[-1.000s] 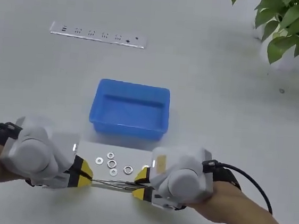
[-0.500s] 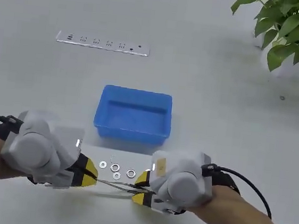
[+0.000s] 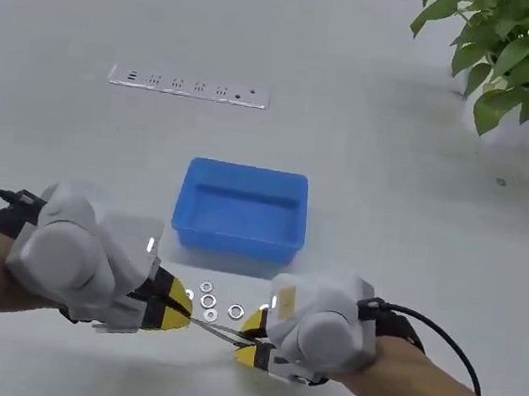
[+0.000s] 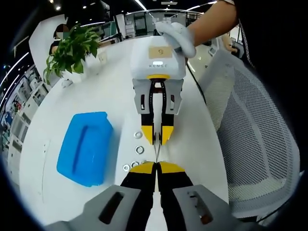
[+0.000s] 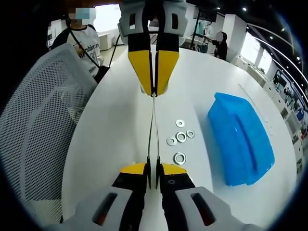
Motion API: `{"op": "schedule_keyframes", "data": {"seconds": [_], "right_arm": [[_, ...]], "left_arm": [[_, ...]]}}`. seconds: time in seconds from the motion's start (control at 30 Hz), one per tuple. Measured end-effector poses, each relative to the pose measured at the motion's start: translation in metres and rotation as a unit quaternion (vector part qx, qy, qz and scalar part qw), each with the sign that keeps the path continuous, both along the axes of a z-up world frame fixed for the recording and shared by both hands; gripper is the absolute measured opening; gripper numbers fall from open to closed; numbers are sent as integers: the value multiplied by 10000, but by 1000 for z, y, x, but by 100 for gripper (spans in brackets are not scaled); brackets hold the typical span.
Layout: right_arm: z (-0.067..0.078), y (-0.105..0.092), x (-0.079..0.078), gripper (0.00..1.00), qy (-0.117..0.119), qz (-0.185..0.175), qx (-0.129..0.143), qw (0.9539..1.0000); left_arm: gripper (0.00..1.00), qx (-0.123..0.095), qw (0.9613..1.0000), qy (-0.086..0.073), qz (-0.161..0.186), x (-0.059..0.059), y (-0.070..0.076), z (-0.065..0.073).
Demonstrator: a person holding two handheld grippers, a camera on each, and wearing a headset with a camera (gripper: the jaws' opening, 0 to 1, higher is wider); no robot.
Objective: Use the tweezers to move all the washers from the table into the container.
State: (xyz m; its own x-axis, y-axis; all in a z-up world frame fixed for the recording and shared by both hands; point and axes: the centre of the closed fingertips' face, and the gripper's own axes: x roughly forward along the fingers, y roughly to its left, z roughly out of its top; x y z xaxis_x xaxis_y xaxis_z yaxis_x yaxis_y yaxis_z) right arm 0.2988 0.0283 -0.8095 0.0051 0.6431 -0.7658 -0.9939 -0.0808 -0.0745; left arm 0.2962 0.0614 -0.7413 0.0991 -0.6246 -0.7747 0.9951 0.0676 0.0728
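Gripping the tweezers at both ends, over the white counter. Clenched on one end with the jaws of the left gripper; clenched on the other with the jaws of the right gripper, yellow tips facing yellow tips, close together and nearly in line. Seen in the right gripper view as two thin steel arms, apart at the near jaws and drawn together at the far ones. Just beside that span, flat on the counter in a loose cluster: five washers, clear of tweezers and jaws alike. Past the washers, near but apart: the blue container, open side up. Farther back, a white power strip; toward the far right corner, a potted plant. At the counter's edge in the left gripper view, a mesh chair.
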Motion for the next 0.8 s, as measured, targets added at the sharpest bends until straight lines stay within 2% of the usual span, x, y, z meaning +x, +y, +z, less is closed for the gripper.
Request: {"op": "schedule_keyframes", "data": {"seconds": [0.1,0.53,0.8], "right_arm": [[3,0,0,11,-9,-27,26,10000],[14,10,-1,11,18,-179,264,9995],[13,15,-5,11,68,-206,341,9992]], "left_arm": [[5,-99,9999,-28,-15,1,-5,9],[5,-291,9993,-191,-162,-1,-20,37],[5,-334,9989,-183,-260,-4,-29,39]]}}
